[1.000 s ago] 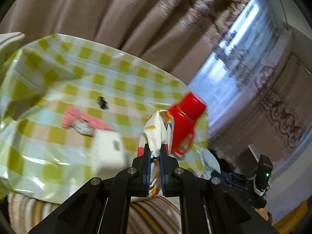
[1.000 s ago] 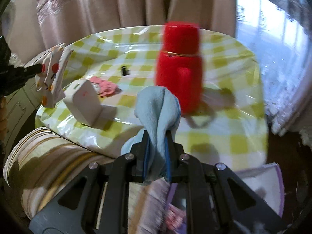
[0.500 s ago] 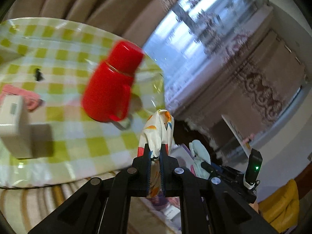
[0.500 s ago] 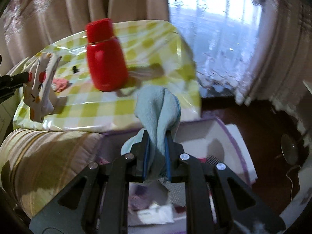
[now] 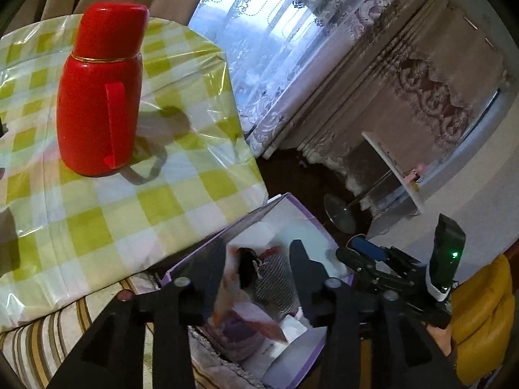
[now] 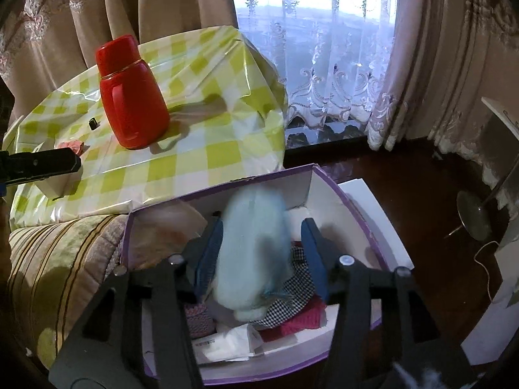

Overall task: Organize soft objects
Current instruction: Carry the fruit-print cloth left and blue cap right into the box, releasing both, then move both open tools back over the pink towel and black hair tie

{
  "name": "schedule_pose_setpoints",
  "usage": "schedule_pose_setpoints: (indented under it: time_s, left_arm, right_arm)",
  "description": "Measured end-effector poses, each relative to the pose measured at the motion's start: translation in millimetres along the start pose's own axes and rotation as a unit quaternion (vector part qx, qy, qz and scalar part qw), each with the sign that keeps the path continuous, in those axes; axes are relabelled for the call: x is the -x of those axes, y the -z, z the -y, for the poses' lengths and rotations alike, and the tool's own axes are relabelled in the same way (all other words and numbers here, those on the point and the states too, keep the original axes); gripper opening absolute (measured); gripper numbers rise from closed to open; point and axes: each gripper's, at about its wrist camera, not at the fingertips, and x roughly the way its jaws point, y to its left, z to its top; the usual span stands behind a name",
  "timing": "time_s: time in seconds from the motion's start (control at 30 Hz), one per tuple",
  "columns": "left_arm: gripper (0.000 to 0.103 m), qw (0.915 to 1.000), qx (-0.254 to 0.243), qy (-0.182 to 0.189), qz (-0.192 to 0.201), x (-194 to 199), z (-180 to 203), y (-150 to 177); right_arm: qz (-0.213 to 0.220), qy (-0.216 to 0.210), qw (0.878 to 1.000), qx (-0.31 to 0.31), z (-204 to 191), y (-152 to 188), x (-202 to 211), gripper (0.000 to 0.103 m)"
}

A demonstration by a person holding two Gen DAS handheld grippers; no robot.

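Right wrist view: my right gripper (image 6: 262, 253) has just been opening, and the pale blue cloth (image 6: 253, 253) hangs loose between its spread jaws, long axis toward twelve o'clock, right over the purple box (image 6: 327, 181). My left gripper (image 5: 258, 269), at nine o'clock, has also just been opening, and its patterned cloth (image 5: 227, 288) slips boxward.

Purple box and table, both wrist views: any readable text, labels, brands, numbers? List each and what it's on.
None readable.
White packet in the purple box: a small printed line, too small and blurred to read.
Red thermos: no markings visible.
Checked tablecloth: pattern only.
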Motion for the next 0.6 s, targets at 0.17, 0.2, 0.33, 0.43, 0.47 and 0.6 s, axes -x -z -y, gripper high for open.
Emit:
schedule_pose_setpoints:
  time_s: [0.17,0.2,0.33,0.43,0.47,0.6]
  left_arm:
    - [0.045,0.9992,-0.002,-0.035,0.020,11.1,-6.8,5.9]
    - [0.045,0.9985,-0.009,-0.045,0.029,15.6,-7.1,7.6]
    - [0.051,0.9960,-0.023,-0.071,0.049,31.3,-11.4,12.0]
    - [0.051,0.9933,-0.022,-0.101,0.053,46.7,-19.9,15.6]
    - [0.051,0.9928,-0.016,-0.106,0.054,53.2,-24.3,16.7]
    - [0.051,0.9903,-0.002,-0.116,0.076,89.8,-44.5,23.4]
  right_arm:
    - [-0.005,-0.010,1.000,-0.001,-3.0,2.1,-4.3,0.056]
    - [-0.006,-0.016,1.000,0.001,-6.4,2.2,-4.8,0.056]
    - [-0.004,-0.036,0.999,0.019,-20.7,2.3,-3.9,0.056]
    - [0.003,-0.051,0.998,0.039,-38.4,0.4,0.2,0.056]
    - [0.006,-0.057,0.997,0.046,-44.6,-0.7,1.6,0.056]
    - [0.010,-0.074,0.995,0.069,-69.5,-5.2,4.7,0.056]
